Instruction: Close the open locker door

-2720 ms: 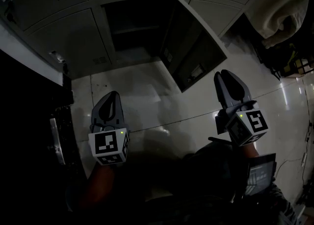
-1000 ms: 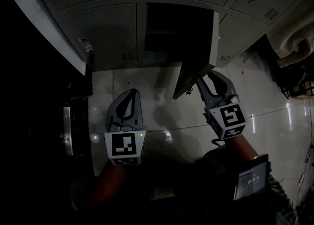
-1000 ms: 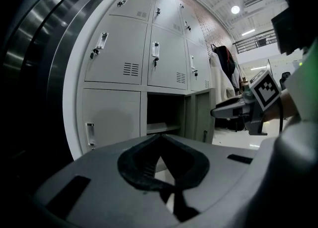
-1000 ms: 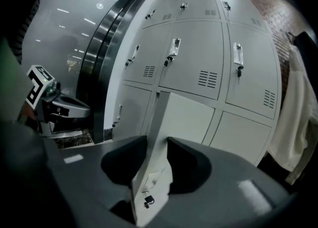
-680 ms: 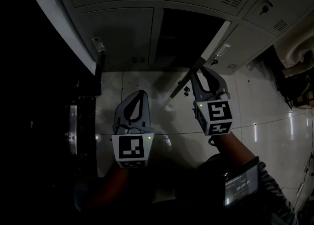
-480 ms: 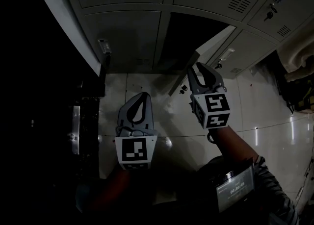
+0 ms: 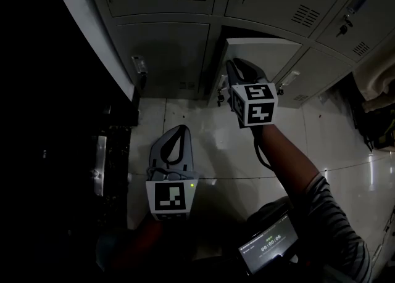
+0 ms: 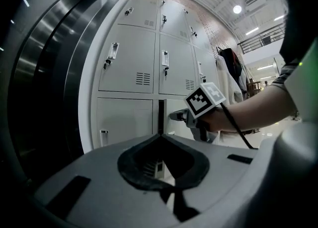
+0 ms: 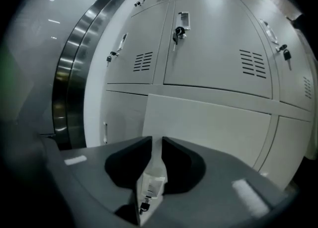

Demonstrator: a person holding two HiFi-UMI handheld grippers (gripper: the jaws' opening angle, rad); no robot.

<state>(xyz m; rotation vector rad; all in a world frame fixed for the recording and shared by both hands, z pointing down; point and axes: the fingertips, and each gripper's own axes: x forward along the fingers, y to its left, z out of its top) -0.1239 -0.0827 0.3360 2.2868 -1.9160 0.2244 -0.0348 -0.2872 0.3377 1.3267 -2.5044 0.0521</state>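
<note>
Judging the locker door [image 7: 274,50] nearly shut but still ajar, I've my right hand-held gripper [image 7: 229,66] closing its jaws around its edge. The left hand-held gripper [image 7: 179,129] hangs pinched together and empty.

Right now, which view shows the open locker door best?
The right gripper view: the locker door is large and well lit, its left edge standing proud of the frame. The head view shows it small and dim; the left gripper view shows mainly a dark gap beside it.

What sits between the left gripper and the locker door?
Only bare floor tile: the head view shows the left gripper hanging back from the locker door.
</note>
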